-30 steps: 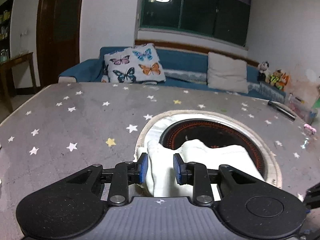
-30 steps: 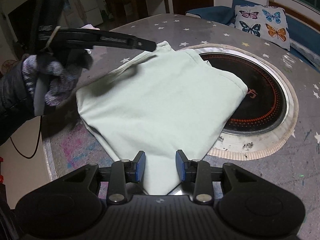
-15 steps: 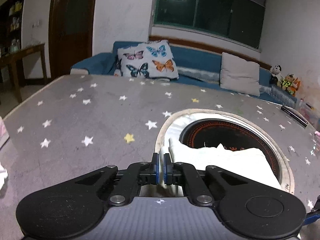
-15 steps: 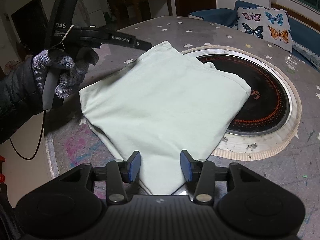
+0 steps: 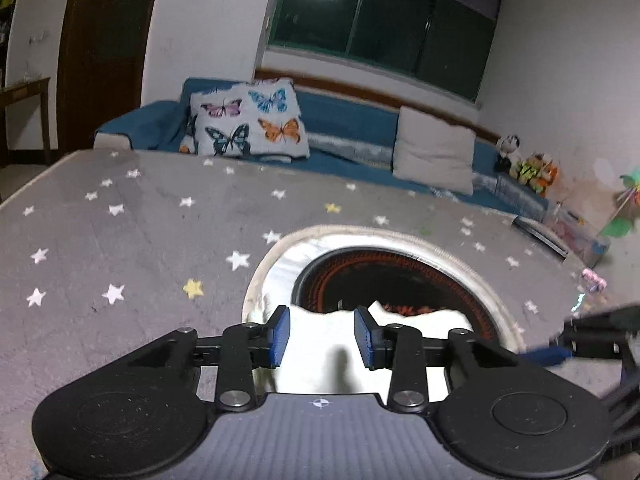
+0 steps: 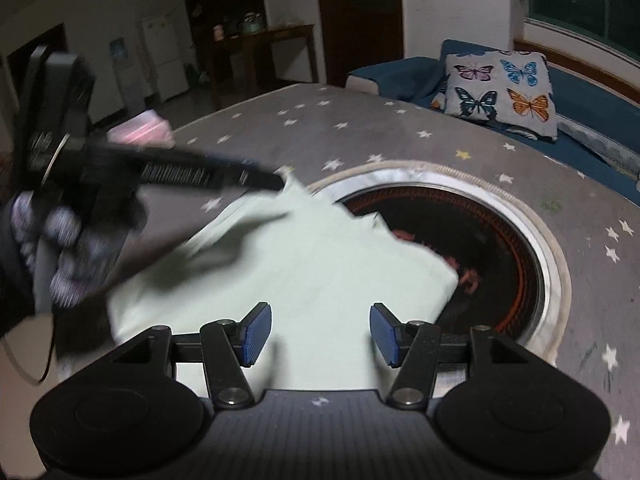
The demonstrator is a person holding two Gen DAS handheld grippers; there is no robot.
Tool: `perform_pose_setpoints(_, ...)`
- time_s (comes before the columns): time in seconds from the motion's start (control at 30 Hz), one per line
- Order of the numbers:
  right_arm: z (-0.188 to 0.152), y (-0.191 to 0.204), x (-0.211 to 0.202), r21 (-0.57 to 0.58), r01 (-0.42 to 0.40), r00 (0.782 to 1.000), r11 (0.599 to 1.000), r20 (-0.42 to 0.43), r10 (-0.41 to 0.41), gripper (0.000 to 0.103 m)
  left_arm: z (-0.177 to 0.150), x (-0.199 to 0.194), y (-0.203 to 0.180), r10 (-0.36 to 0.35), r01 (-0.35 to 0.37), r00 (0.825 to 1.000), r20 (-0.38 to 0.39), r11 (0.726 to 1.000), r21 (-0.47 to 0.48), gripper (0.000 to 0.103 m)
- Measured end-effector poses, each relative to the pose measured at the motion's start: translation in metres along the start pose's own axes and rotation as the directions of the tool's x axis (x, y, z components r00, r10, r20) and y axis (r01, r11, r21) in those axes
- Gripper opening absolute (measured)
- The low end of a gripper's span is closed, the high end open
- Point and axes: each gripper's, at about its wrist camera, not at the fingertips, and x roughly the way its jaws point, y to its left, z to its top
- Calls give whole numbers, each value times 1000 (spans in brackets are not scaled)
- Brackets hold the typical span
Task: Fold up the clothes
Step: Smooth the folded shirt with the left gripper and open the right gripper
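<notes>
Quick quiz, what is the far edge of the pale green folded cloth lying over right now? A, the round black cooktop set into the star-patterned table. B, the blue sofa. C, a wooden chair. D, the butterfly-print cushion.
A: in the right wrist view the pale green folded cloth spreads from the grey table cover onto the round black cooktop, covering its near-left part.

walls: white | window: dark, ceiling lamp reflected | blue sofa: butterfly cushion, grey cushion, plush toys | dark wooden door | white fridge
</notes>
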Motion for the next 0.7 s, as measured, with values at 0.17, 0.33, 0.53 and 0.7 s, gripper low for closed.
perform_pose_setpoints(0.17,13,-18,28,45,19,1000,999,-6,-18,56,-8,11,13,7,-7,1000,-26,1000,-16,36)
perform_pose_setpoints(0.33,7,-29,45,76,41,998,996,-49,-38,55,-19,19,26,1,-3,998,-65,1000,-28,37)
perform_pose_setpoints(0.53,9,7,36,-11,-5,1000,1000,-19,5,55,-9,10,27,19,-19,999,-32,1000,-4,37)
perform_pose_setpoints(0.7,11,48,30,-112,-64,998,992,6,65,55,-10,15,24,41,-39,998,-52,999,30,43)
